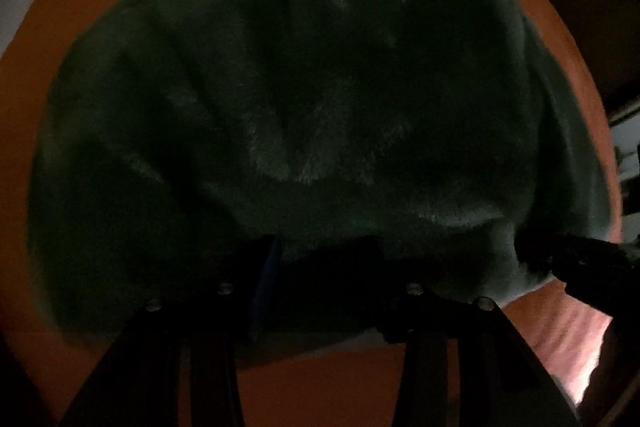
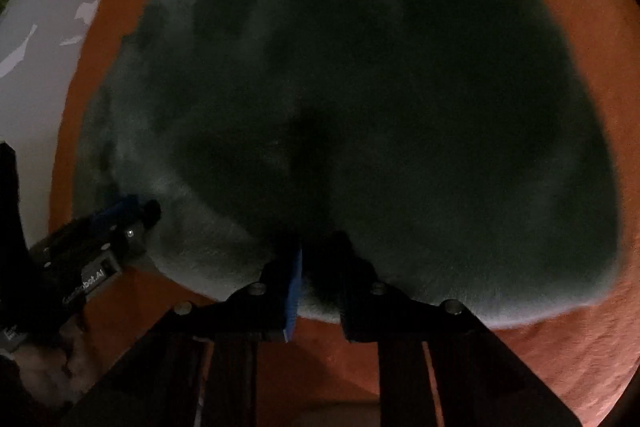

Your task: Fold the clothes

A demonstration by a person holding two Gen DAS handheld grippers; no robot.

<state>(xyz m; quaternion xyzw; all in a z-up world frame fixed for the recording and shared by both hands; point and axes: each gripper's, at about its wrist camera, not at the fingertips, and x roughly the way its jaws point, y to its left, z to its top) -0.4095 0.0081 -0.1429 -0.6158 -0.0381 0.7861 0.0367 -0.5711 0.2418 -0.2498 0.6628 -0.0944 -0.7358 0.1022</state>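
We see the dark green fleece garment (image 2: 360, 115) spread flat on the orange bed (image 2: 560, 347), its near hem running crosswise under both of us. Our right tool (image 2: 320, 267) is pinched together on that hem. Our left tool (image 1: 320, 259) stands half apart with the hem between its fingers; whether it grips we cannot tell. The garment stretches away ahead, so the fold goes forward.
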